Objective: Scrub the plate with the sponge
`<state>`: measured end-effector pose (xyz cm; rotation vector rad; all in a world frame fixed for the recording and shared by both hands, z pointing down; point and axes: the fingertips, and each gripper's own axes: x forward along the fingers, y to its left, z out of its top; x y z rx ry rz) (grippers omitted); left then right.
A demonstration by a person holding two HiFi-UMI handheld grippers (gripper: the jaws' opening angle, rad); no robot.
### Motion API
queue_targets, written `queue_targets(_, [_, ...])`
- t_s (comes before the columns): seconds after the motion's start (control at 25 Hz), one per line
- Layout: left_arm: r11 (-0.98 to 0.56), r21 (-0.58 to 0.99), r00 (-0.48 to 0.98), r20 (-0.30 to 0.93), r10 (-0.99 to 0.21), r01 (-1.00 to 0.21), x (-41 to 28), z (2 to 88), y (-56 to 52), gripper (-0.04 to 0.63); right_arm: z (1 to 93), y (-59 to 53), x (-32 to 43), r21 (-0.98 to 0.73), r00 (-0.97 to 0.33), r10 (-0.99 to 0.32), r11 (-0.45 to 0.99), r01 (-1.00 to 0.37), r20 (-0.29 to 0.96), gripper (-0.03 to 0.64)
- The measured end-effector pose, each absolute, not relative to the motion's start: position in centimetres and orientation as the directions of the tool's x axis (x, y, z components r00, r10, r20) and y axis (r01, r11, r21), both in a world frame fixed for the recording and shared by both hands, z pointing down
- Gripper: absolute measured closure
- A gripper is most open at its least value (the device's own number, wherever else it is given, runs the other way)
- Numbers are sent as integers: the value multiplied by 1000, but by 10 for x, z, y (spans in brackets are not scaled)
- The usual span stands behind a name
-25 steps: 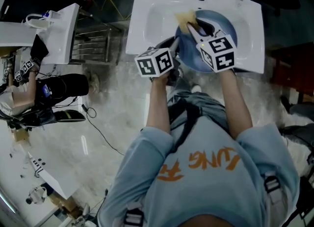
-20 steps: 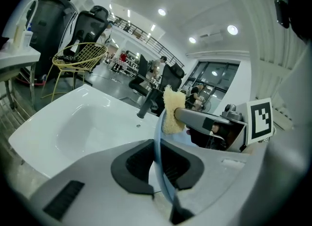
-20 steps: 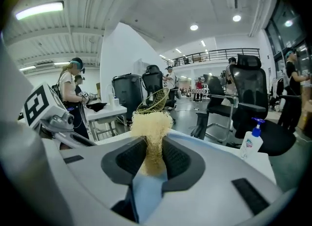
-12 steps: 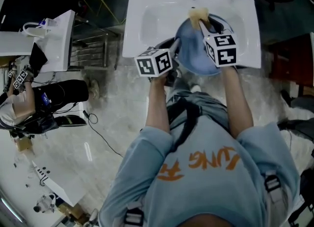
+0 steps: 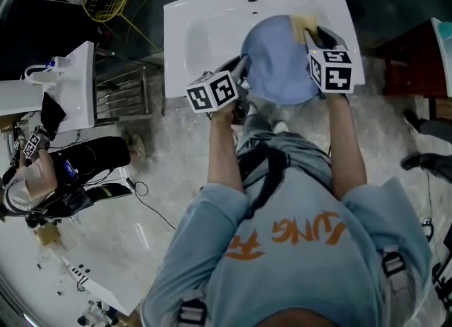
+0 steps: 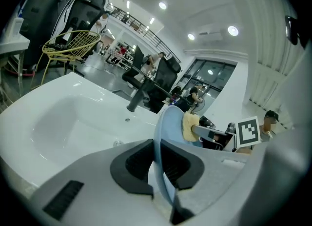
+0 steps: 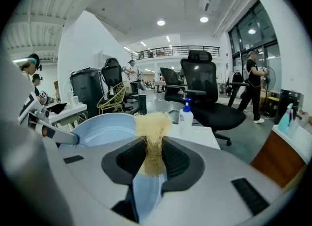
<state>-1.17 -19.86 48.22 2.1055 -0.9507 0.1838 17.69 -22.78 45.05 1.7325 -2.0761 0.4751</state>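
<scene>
Head view: round pale-blue plate (image 5: 277, 64) over the right half of the white ceramic sink (image 5: 176, 32), basin open leftward, left gripper (image 6: 160, 164) clamping its near-left rim, right gripper (image 7: 152, 159) pinching a yellow fibrous sponge (image 5: 302, 23) at its far-right rim.

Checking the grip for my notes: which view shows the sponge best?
The right gripper view: the yellow sponge sits centre frame, pinched between the right gripper's jaws. The head view shows only a small tan patch at the blue plate's far rim; the left gripper view shows it small, side-on against the plate.
</scene>
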Motion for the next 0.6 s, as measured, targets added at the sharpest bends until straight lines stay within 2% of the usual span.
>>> queue_targets(0.28, [-382, 620, 706, 436, -557, -685, -9, 489, -201, 565, 462, -220, 187, -58, -151, -849, 141, -988, 506, 518])
queue_targets(0.44, [-365, 625, 695, 434, -573, -690, -13, 490, -201, 565, 442, -229, 162, -105, -247, -876, 223, -969, 415, 518])
queue_targets(0.6, [-337, 621, 670, 440, -599, -708, -26, 493, -196, 565, 427, -229, 101, -129, -406, -845, 386, -913, 347, 520])
